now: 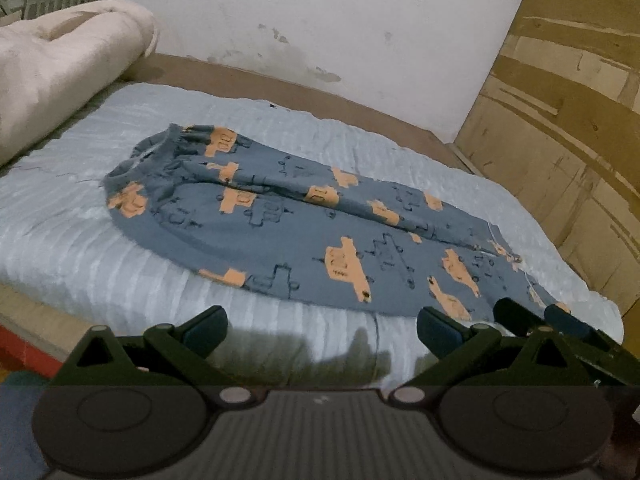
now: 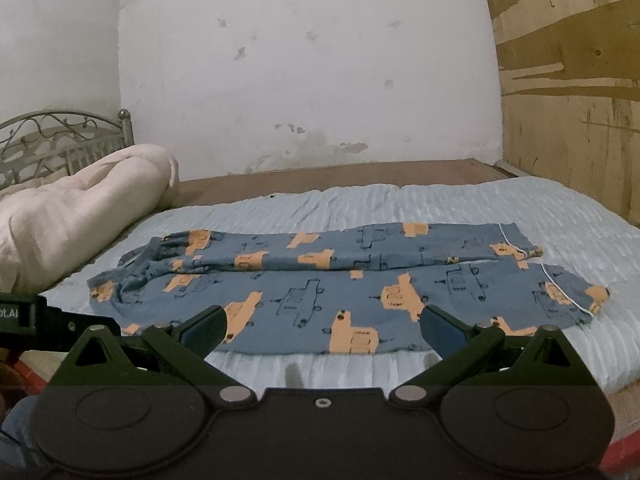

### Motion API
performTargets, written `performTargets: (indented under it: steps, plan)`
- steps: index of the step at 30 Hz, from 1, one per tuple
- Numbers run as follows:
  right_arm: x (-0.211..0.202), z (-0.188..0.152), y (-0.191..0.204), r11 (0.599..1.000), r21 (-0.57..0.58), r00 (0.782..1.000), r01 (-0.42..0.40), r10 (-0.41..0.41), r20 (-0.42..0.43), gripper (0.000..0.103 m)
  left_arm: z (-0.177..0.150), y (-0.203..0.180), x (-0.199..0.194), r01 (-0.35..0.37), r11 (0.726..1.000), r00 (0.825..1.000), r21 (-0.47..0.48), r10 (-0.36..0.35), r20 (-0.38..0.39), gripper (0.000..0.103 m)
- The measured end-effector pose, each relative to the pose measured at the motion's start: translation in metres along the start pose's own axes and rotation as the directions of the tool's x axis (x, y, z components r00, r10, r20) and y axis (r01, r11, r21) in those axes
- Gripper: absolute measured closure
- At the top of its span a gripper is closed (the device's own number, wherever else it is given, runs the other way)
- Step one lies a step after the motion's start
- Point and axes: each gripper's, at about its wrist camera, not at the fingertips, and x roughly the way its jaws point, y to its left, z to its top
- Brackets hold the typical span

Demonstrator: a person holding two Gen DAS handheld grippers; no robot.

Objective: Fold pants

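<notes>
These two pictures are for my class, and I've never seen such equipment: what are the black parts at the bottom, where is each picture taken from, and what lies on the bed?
Each picture comes from a camera mounted on a hand-held two-finger gripper, looking forward along its fingers. The left gripper and right gripper are both open, holding nothing. Blue pants printed with orange vehicles lie spread flat on a pale blue bedcover, legs side by side, waistband at the left. A rolled cream blanket sits beyond the waistband.
</notes>
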Motion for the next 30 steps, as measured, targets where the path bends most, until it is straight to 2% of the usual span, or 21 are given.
performTargets:
  steps: [5, 7, 12, 22, 26, 30]
  plan:
    - [0.024, 0.006, -0.005, 1.0, 0.001, 1.0, -0.006, 0.006, -0.011, 0.001, 0.02, 0.009, 0.023, 0.074, 0.996, 0.997, -0.041, -0.073, 0.018, 0.001]
    - [0.032, 0.007, -0.005, 1.0, -0.002, 1.0, -0.019, 0.019, -0.006, 0.001, 0.03, 0.01, 0.033, 0.094, 0.995, 0.996, -0.029, -0.094, 0.013, 0.001]
    - [0.053, 0.014, -0.005, 0.998, -0.024, 0.998, -0.063, 0.063, 0.005, 0.001, 0.052, 0.011, 0.048, 0.054, 0.998, 0.998, 0.028, -0.055, 0.037, 0.001]
    - [0.113, 0.042, -0.015, 0.987, -0.03, 0.982, -0.16, 0.156, -0.103, 0.001, 0.101, 0.023, 0.076, -0.054, 0.987, 0.995, 0.149, 0.042, 0.088, 0.001]
    - [0.135, 0.057, -0.016, 0.979, -0.066, 0.976, -0.193, 0.184, -0.115, 0.001, 0.118, 0.031, 0.091, -0.086, 0.976, 0.994, 0.199, 0.07, 0.087, 0.0]
    - [0.16, 0.07, -0.019, 0.948, -0.111, 0.946, -0.3, 0.28, -0.165, 0.001, 0.13, 0.037, 0.112, -0.082, 0.964, 0.997, 0.252, 0.077, 0.033, 0.0]
